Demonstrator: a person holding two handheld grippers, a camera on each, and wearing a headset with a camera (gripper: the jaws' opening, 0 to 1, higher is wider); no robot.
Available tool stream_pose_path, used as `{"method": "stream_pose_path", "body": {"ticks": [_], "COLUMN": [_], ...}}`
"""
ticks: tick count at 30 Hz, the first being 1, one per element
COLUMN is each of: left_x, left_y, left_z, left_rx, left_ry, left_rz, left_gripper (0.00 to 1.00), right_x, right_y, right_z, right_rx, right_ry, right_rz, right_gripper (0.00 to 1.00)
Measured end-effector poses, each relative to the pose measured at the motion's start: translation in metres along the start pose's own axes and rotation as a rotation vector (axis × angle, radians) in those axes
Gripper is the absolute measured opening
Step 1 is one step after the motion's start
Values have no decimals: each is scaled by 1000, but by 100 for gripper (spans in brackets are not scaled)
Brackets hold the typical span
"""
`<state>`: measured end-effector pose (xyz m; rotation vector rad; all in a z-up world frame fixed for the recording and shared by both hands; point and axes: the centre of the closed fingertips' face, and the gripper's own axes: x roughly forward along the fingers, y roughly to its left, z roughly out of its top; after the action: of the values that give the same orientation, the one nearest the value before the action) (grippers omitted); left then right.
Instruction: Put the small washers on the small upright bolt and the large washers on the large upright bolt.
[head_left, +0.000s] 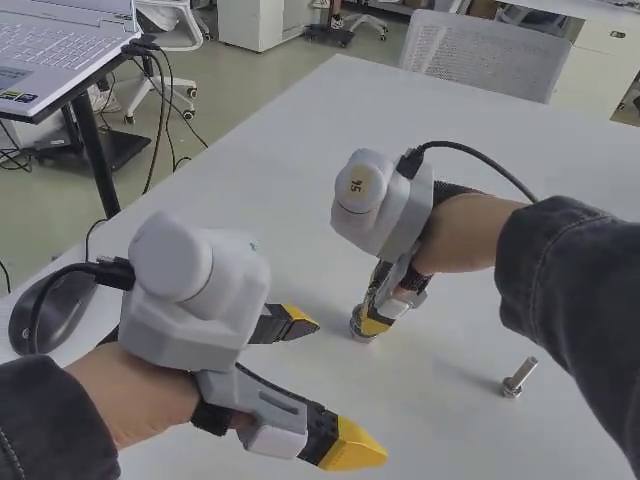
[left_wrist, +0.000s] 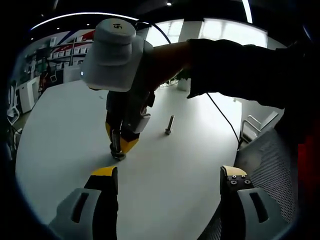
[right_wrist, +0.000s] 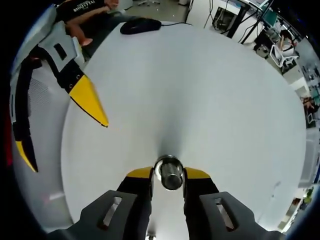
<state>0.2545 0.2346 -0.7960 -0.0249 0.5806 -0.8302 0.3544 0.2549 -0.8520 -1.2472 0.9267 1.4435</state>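
Large bolt (head_left: 361, 327): shaft hidden between the closed jaws of the right hand-held gripper (head_left: 376, 318), only its base visible. Small bolt (head_left: 518, 377), right of large bolt: washers too small to tell. Laptop (head_left: 50, 40), far left of large bolt: cut off by the edge.

Bare tabletop (head_left: 300, 160) wide around; obstacles: large bolt (right_wrist: 171, 176) in jaws of right gripper (head_left: 368, 322), small bolt (head_left: 518, 377) nearby.
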Motion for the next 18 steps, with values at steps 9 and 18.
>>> {"method": "stream_pose_path", "body": {"ticks": [9, 18], "left_x": [0, -2], "left_y": [1, 1], "left_z": [-2, -2], "left_rx": [-1, -3], "left_ry": [6, 0], "left_rz": [-2, -2], "left_gripper": [84, 84], "right_x": [7, 14], "right_y": [-3, -5], "right_z": [0, 1], "right_rx": [0, 1], "right_ry": [4, 5], "right_rz": [2, 5], "right_gripper": [24, 24]}}
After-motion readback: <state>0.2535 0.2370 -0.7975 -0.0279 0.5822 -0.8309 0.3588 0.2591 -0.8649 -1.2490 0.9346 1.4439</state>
